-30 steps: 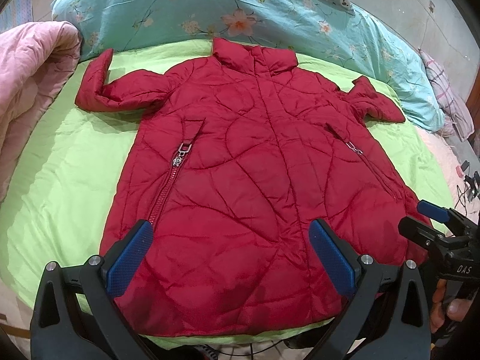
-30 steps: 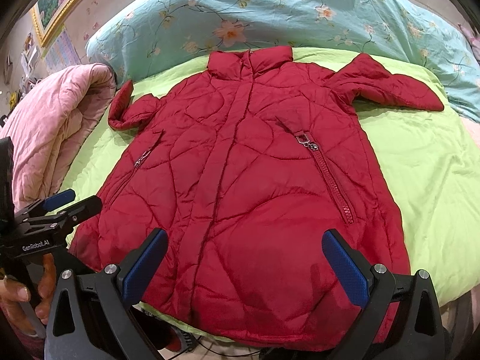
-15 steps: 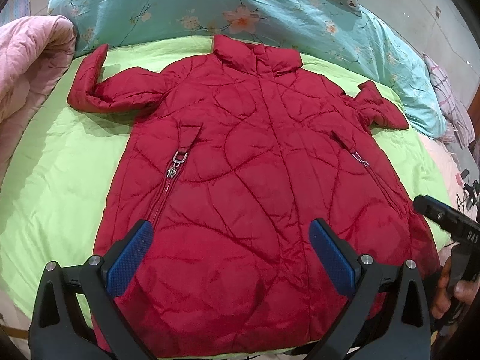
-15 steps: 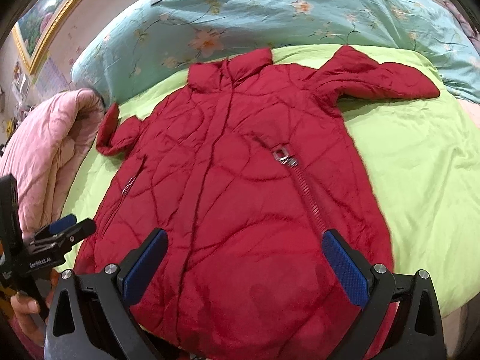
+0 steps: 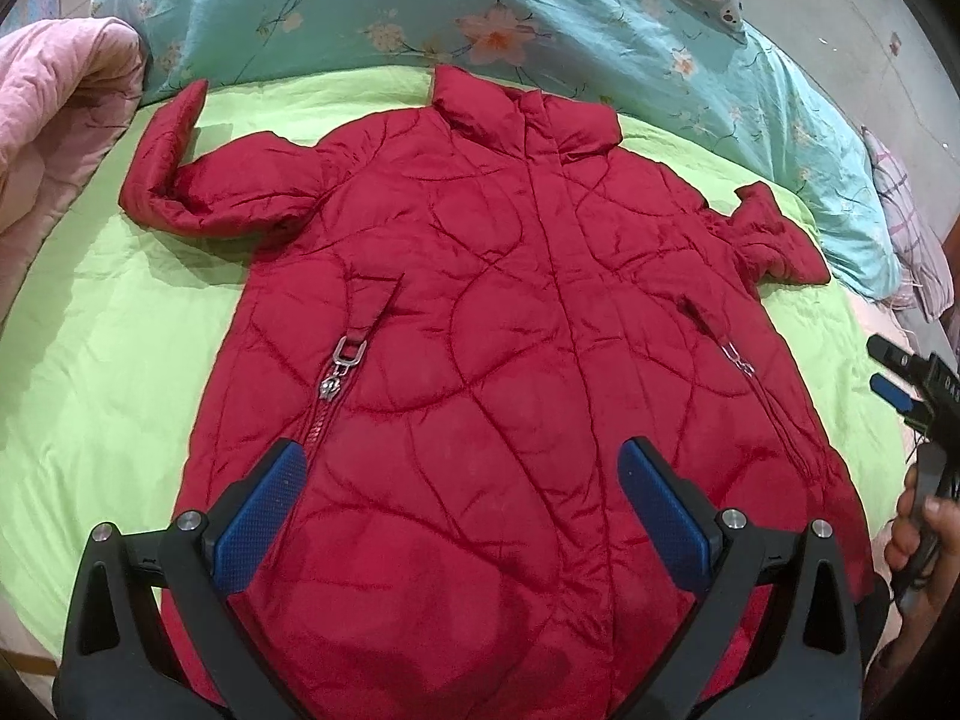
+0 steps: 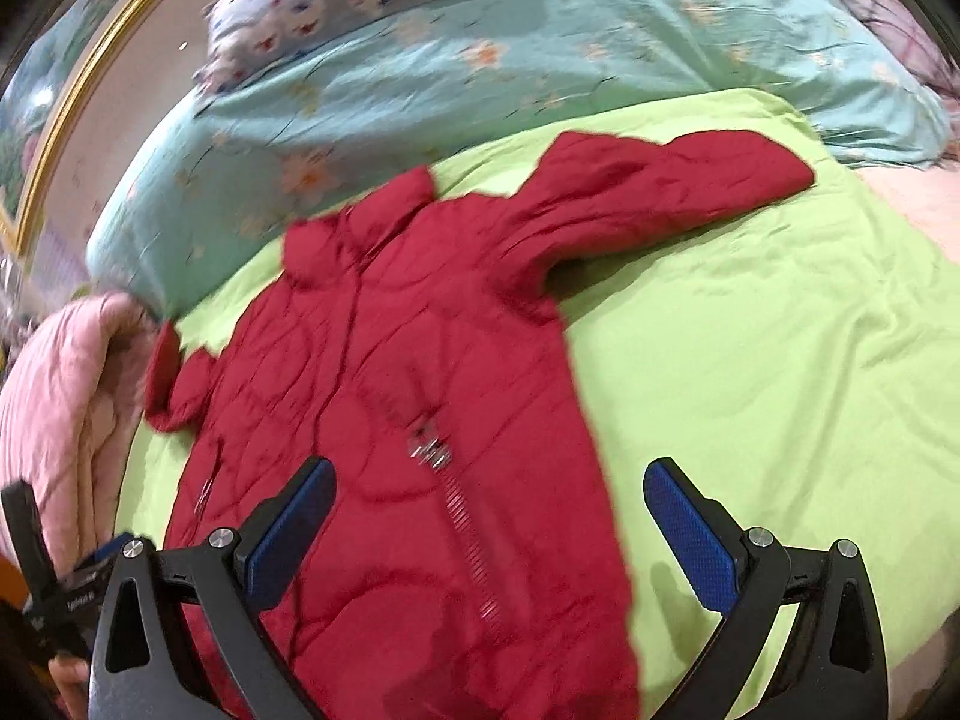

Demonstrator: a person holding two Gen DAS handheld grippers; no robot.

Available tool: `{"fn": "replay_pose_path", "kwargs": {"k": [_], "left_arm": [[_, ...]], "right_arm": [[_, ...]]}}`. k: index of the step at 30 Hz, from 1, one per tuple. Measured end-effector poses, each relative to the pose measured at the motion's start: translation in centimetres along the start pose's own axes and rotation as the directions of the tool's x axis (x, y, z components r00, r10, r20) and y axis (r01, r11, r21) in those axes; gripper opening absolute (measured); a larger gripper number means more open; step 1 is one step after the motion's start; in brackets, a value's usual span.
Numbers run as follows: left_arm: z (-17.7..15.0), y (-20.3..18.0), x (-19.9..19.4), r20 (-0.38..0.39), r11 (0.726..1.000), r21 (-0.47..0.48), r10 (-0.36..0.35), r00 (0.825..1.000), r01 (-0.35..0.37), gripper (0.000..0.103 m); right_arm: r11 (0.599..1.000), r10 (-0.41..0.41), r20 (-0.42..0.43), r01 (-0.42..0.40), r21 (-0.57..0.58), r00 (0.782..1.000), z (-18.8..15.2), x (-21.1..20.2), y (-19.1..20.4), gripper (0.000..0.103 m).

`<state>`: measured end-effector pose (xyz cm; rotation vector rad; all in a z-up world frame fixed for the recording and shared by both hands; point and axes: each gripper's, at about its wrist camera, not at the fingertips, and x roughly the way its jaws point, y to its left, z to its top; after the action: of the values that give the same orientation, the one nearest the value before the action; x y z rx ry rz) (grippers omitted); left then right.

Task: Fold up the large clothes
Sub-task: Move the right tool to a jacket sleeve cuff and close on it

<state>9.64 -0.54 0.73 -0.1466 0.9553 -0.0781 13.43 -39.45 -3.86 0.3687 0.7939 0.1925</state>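
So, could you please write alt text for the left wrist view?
A red padded coat lies flat, front up, on a green bedsheet. The open left gripper hovers above its hem, holding nothing. A floral blue duvet lies behind.

red coat (image 5: 510,360), lime green sheet (image 5: 120,360)

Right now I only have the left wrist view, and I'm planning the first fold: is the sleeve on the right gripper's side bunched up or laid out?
Observer: In the right wrist view that sleeve lies stretched out on the green sheet, pointing away from the body of the red jacket.
Operator: Is the right gripper open? I only see its edge.
Observer: Yes, the right gripper is open. It straddles the jacket's side edge, half over jacket, half over bare sheet.
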Motion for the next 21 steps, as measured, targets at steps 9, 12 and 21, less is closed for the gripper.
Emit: {"fn": "replay_pose_path", "kwargs": {"k": [9,12,21], "left_arm": [[1.5,-0.6,2.0,-0.022,1.0,-0.004,-0.003,1.0,0.003,0.103],[1.8,-0.7,2.8,-0.037,1.0,-0.003,0.0,0.999,0.0,0.103],[2.6,-1.0,5.9,-0.088,1.0,0.004,0.014,0.996,-0.014,0.103]], "right_arm": [[0.997,-0.022,0.068,0.016,0.081,0.997,5.7,2.6,-6.6,0.101],[0.991,-0.052,0.086,0.041,0.129,0.995,7.8,3.9,-9.5,0.095],[0.953,-0.137,0.115,0.099,0.287,0.984,13.3,8.3,-18.4,0.066]]}}
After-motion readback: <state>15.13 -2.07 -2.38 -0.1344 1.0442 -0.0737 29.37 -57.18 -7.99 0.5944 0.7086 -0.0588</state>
